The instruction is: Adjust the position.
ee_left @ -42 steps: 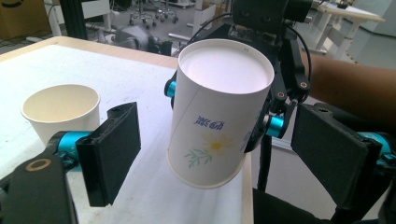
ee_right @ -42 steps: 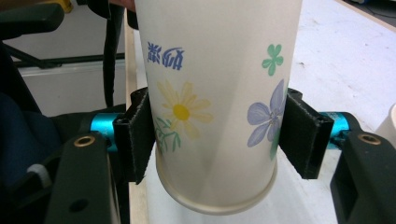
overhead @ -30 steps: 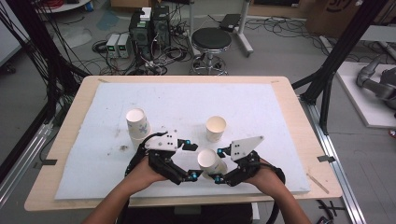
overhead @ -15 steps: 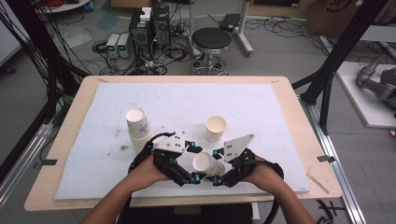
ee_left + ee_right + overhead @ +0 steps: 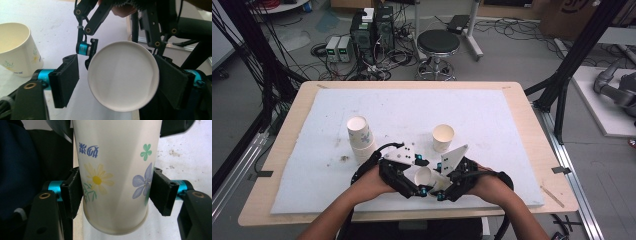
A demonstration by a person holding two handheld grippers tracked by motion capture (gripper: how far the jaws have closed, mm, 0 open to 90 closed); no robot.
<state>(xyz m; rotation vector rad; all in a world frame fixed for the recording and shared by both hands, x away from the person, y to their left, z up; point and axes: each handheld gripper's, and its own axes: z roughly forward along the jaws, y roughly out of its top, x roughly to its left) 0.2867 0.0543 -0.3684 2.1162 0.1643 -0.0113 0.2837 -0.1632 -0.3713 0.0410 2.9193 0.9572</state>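
Note:
A flowered paper cup (image 5: 115,175) lies level between my two grippers near the table's front edge, seen as a white cup (image 5: 424,176) in the high view. My right gripper (image 5: 116,192) is shut on its wall, a pad pressing on each side. My left gripper (image 5: 120,82) faces the cup's round white bottom (image 5: 122,75), and its jaws have just been closing around it. Its left pad (image 5: 66,80) stands a little off the cup, while the other pad sits at its edge. In the high view my left gripper (image 5: 409,180) and right gripper (image 5: 444,187) meet at the cup.
A stack of paper cups (image 5: 360,137) stands left of the grippers on the white mat (image 5: 512,130). A single upright cup (image 5: 443,137) stands just beyond them, seen too as a cup (image 5: 15,50) in the left gripper view. The table's front edge is close behind the hands.
The held cup has shifted slightly left and tipped toward the left gripper. The left gripper's jaws have narrowed around the cup's bottom. Both hands stay in about the same place.

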